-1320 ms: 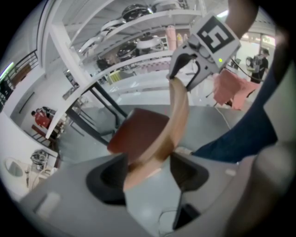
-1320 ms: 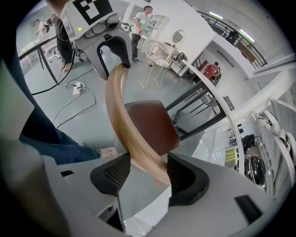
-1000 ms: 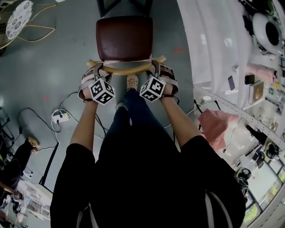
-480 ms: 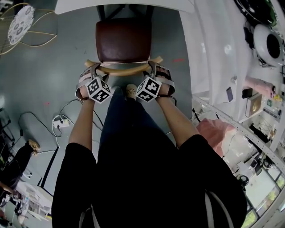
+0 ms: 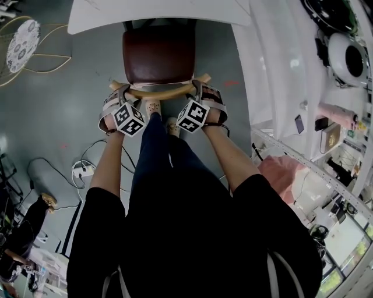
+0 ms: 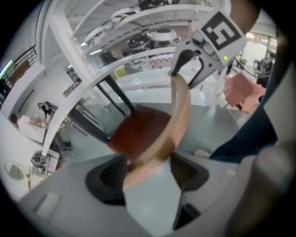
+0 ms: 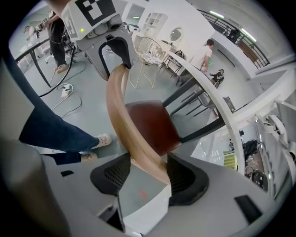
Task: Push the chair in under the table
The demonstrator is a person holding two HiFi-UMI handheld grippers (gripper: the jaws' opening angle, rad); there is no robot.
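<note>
At the far end of the grey floor (image 5: pixel 70 87) stands the chair (image 5: pixel 158 55), its dark red-brown seat pointing away from the person. Seen from above, the seat's far edge meets the near rim of the white surface (image 5: pixel 157 9). Most of the seat and the whole back lie out on the near side.

The chair's curved wooden back rail (image 5: pixel 160 91) runs left to right. The left gripper (image 5: pixel 120 93) has its jaws closed on the rail's left end, and the right gripper (image 5: pixel 199 90) has its jaws closed on the right end. In the left gripper view the pale rail sits clamped between the two dark pads and sweeps away to the other gripper. The right gripper view shows the same from the opposite side, with the seat beyond the rail.

Between the two arms, a leg in blue jeans reaches forward. One pale shoe (image 5: pixel 153 107) is planted just near of the rail, and the other (image 5: pixel 172 125) is a little nearer. A power strip (image 5: pixel 81 170) with trailing cables lies on the floor at the near left. White shelving (image 5: pixel 291 87) stands along the right.
</note>
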